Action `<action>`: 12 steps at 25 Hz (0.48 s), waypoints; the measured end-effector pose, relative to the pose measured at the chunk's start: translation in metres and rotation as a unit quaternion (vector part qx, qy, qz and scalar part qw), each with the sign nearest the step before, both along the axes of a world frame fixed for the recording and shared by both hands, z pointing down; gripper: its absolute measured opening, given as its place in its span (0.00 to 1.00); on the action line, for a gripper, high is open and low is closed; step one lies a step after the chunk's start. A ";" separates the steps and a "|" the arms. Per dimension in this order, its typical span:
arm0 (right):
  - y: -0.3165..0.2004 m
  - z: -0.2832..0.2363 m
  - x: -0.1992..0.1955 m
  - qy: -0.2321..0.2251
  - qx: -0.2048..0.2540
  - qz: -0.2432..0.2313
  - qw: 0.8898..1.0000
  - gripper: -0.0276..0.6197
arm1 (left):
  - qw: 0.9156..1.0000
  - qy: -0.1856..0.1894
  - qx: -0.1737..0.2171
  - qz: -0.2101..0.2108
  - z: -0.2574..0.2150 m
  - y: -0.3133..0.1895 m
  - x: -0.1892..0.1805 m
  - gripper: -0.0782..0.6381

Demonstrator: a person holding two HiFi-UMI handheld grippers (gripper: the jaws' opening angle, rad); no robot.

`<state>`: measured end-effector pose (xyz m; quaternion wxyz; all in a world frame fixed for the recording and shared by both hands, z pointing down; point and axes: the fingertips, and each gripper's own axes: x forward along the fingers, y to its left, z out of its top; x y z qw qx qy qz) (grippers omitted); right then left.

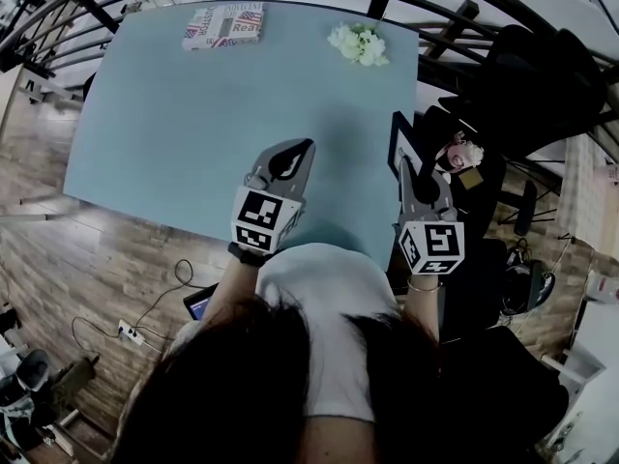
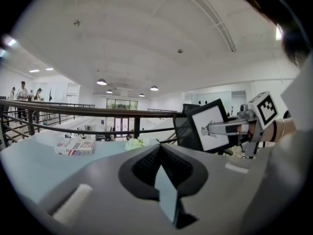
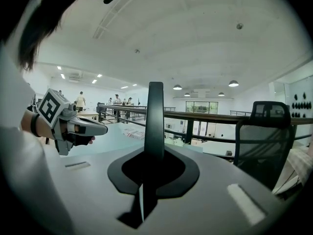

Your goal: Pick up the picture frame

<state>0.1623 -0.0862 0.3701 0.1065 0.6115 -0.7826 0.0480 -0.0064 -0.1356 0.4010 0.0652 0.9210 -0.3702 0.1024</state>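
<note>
My right gripper [image 1: 407,174] clamps the picture frame [image 2: 211,126] at the blue table's [image 1: 193,114] right edge, my left gripper [image 1: 302,149] closed empty, railing [image 2: 73,110] beyond.

Pale blue rectangular table [image 1: 174,133] seen from above, with two hand-held grippers at its near side.
A flat flag-printed book or box [image 1: 224,25] lies at the table's far left and a white flower bunch [image 1: 359,43] at its far right, well apart. The left gripper [image 1: 295,153] hangs over the near part. The right gripper [image 1: 406,167], just past the right edge, has a black-edged picture frame [image 1: 397,138] upright between its jaws. A black office chair [image 1: 542,75] stands further right.
</note>
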 end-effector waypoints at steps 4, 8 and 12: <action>0.001 -0.001 0.001 -0.003 0.002 0.001 1.000 0.06 | 1.000 -0.002 -0.001 -0.002 0.002 0.000 -0.001 0.19; 0.001 -0.001 0.001 -0.006 0.001 -0.001 1.000 0.06 | 1.000 0.003 -0.002 -0.003 -0.001 -0.001 0.000 0.19; 0.001 0.000 0.001 -0.006 0.000 -0.003 1.000 0.06 | 1.000 0.003 -0.006 -0.004 0.000 -0.001 0.000 0.19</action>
